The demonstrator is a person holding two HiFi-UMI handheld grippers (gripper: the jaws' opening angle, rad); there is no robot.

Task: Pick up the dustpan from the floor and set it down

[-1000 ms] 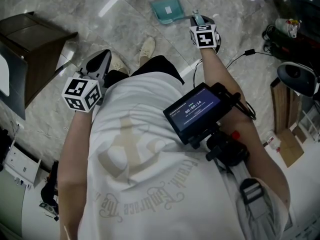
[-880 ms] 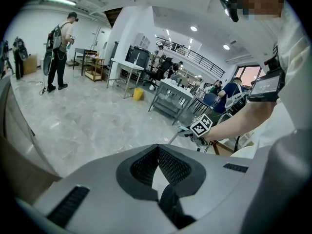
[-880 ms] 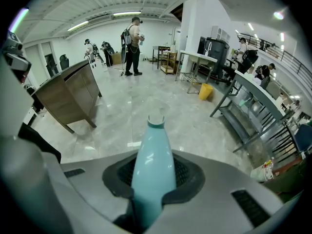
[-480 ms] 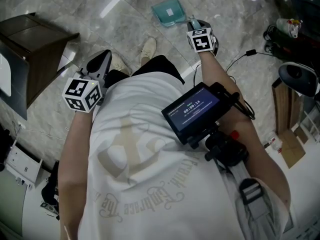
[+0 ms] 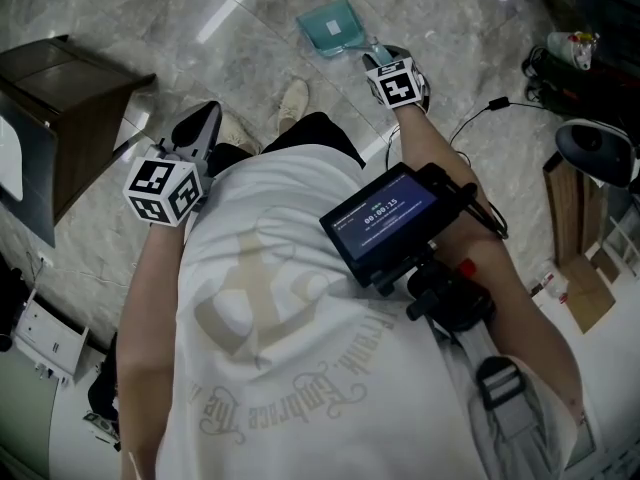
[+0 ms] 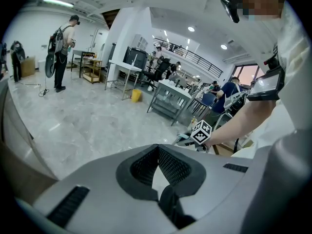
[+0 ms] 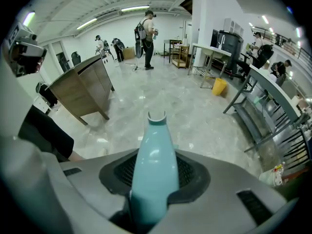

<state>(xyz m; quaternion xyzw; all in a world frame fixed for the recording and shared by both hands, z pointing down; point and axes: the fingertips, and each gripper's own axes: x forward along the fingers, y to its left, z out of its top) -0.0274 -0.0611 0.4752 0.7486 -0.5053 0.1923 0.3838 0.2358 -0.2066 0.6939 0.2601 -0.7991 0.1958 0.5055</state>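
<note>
My right claw [image 5: 380, 56] is out ahead of me, low over the floor [image 5: 250, 28], its marker cube facing up at the head camera. The teal dustpan [image 5: 335, 23] sits on the grey marbled floor just beyond it, pan end away from me and its handle [image 7: 156, 165] running back to the claw. I can't tell from above whether the whole pan rests flat.

In the right gripper view the handle stands up the middle between the two jaws, its small open ring at the far end. The jaws have just been opening. They are now parted with the handle between them, and dark ribbed pad shows on both sides of it, so I read the grip as let go, not clamped.

My left claw [image 5: 200, 123] hangs by my left hip, well apart from the dustpan, pointing down and forward above my shoes [image 5: 293, 98]. In its own view the ribbed pads meet at their tips and nothing is between them, so it is closed and empty. That view also shows my right arm reaching across.

A screen [image 5: 385, 223] is strapped to my right forearm and shows white digits. A dark wooden cabinet [image 5: 70, 98] stands on the floor to my left. A black cable [image 5: 480, 113] trails over the floor to my right, near a clutter of gear.
</note>
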